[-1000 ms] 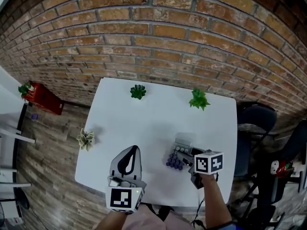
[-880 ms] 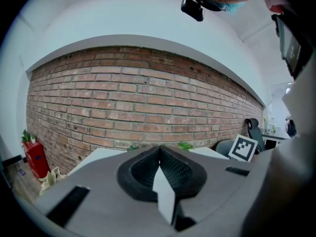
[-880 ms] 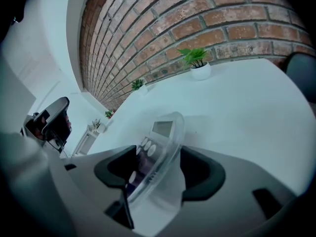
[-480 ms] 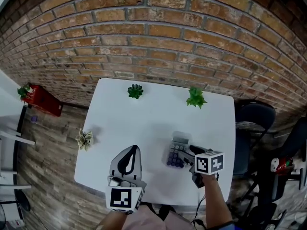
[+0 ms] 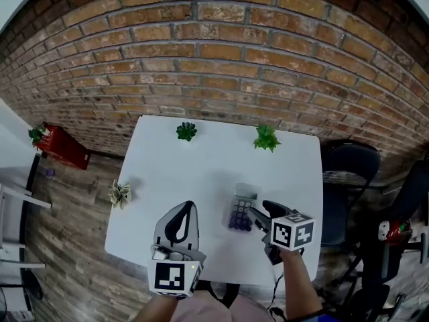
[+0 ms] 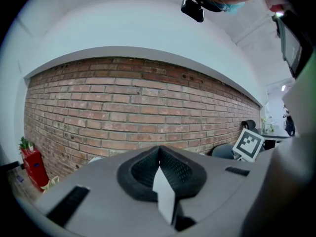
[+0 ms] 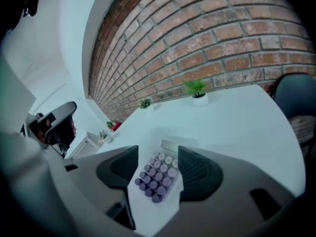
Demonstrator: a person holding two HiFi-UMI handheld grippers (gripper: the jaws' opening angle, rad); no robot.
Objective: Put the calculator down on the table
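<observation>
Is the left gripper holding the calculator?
No, the left gripper is shut with nothing between its jaws, while the calculator lies on the white table.

Light was soft and even in all 3 views. The white table point(image 5: 201, 166) looked bright, with a faint grey shadow near its middle. Fisheye distortion bent the brick wall point(image 5: 214, 59); dark corners ringed both gripper views.

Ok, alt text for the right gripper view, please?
The right tool hovers open over a calculator with purple keys lying flat on a white table, seen between jaws that have just closed a little without touching it. Behind are small potted plants, a brick wall and a dark chair.
</observation>
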